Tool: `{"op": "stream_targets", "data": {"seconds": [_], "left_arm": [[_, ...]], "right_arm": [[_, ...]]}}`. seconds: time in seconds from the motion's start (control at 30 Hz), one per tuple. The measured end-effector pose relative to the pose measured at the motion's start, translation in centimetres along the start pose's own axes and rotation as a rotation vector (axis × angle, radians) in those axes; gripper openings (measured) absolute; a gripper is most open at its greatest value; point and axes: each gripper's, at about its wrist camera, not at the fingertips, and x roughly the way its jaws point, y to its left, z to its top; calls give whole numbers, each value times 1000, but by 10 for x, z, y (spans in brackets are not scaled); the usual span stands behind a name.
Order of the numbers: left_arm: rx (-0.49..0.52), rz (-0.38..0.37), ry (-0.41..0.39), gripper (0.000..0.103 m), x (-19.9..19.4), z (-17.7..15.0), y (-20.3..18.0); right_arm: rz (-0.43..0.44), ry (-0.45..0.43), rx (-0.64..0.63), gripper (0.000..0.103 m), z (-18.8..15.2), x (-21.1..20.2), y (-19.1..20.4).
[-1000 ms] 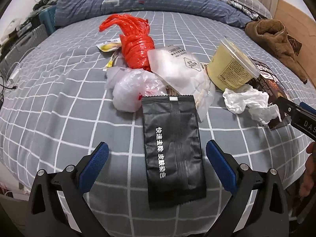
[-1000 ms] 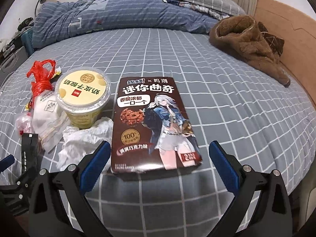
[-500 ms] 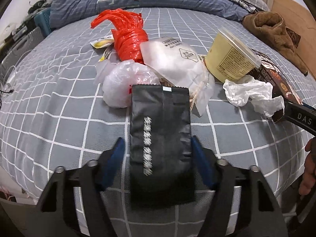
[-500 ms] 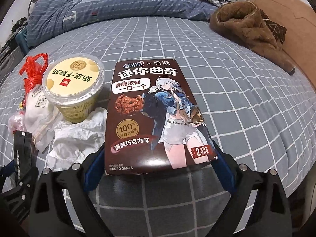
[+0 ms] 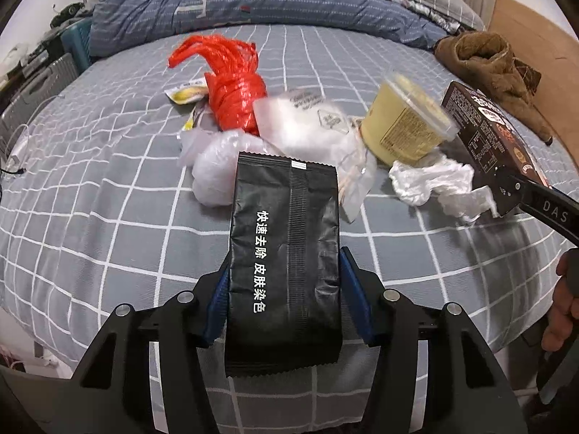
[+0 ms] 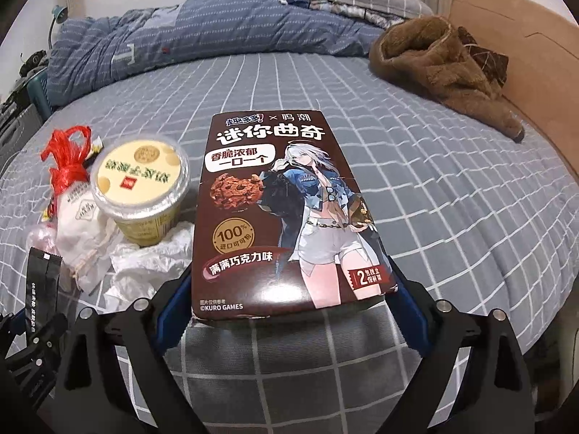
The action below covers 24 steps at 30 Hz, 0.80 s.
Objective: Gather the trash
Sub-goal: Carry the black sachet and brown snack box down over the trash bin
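Note:
A black foil packet (image 5: 286, 238) with white lettering sits between the blue pads of my left gripper (image 5: 284, 282). The jaws are closing and both pads press its sides. In the right wrist view the same packet (image 6: 41, 282) shows at the far left. My right gripper (image 6: 289, 289) is shut on a brown cookie box (image 6: 275, 195), one pad on each long side. The box (image 5: 485, 126) tilts up off the bed. On the sheet between them lie a red plastic bag (image 5: 231, 86), clear bags (image 5: 311, 126), a yellow lidded cup (image 5: 405, 130) and crumpled white tissue (image 5: 430, 181).
Everything lies on a bed with a grey checked sheet (image 6: 434, 188). A blue duvet (image 6: 181, 47) and a pillow are piled at the far end. A brown fleece garment (image 6: 445, 61) lies by the wooden board at the right. A hand (image 5: 561, 311) shows at the right edge.
Both grippers went from wide open to gripping: the left closed on the black packet, the right on the cookie box. The box's near end has come up off the sheet.

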Motion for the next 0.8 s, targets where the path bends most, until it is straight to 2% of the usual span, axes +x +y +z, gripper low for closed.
{"op": "stream_targets", "data": {"seconds": [0.43,0.8], "left_arm": [[-19,-27,-56,54,-31,-11,9],[-10,-32,-63,54,-51,-38,8]], "right_arm": [[-3,-104,-30,89,-14,-55,1],[1,-121,-25,89,-44,-91,9]]}}
